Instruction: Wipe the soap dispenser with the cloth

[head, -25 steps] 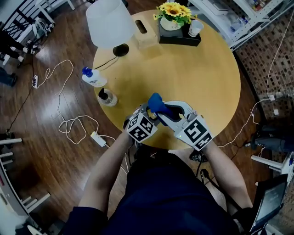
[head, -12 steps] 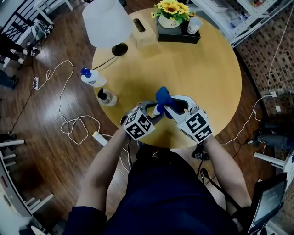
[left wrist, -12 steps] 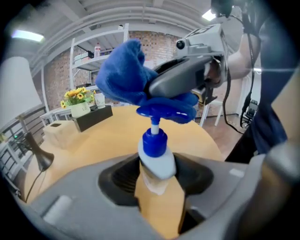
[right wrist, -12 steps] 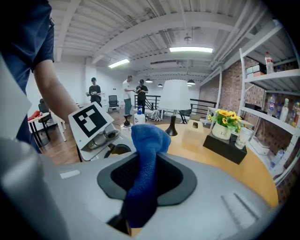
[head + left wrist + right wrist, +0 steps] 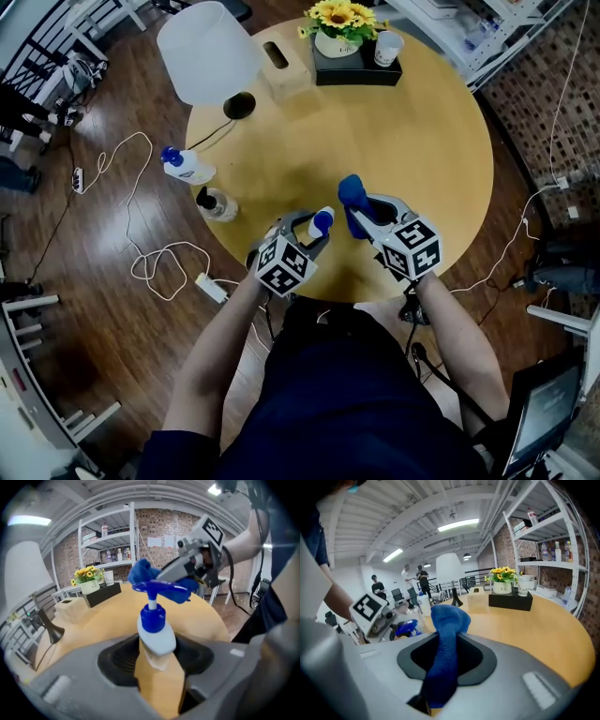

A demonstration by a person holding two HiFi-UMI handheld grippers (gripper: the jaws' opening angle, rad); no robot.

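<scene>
The soap dispenser (image 5: pixel 320 223), a pale bottle with a blue pump head, is gripped upright in my left gripper (image 5: pixel 309 232) over the near edge of the round wooden table (image 5: pixel 422 131). In the left gripper view the bottle (image 5: pixel 157 637) fills the space between the jaws, which are shut on it. My right gripper (image 5: pixel 364 212) is shut on the blue cloth (image 5: pixel 352 192), just right of the dispenser and apart from it. The cloth (image 5: pixel 445 639) bunches up out of the right jaws. The left gripper view shows the cloth (image 5: pixel 140 571) right behind the pump spout.
A white lamp (image 5: pixel 208 56), a wooden box (image 5: pixel 281 67), and a black tray with sunflowers (image 5: pixel 342 37) and a cup (image 5: pixel 386 47) stand at the far side. A blue-capped bottle (image 5: pixel 187 167) and a small jar (image 5: pixel 216 203) sit at the left edge. Cables (image 5: pixel 159 262) lie on the floor.
My right gripper has carried the cloth to the right, off the top of the dispenser, so the blue pump now shows. The left gripper has kept still with the bottle.
</scene>
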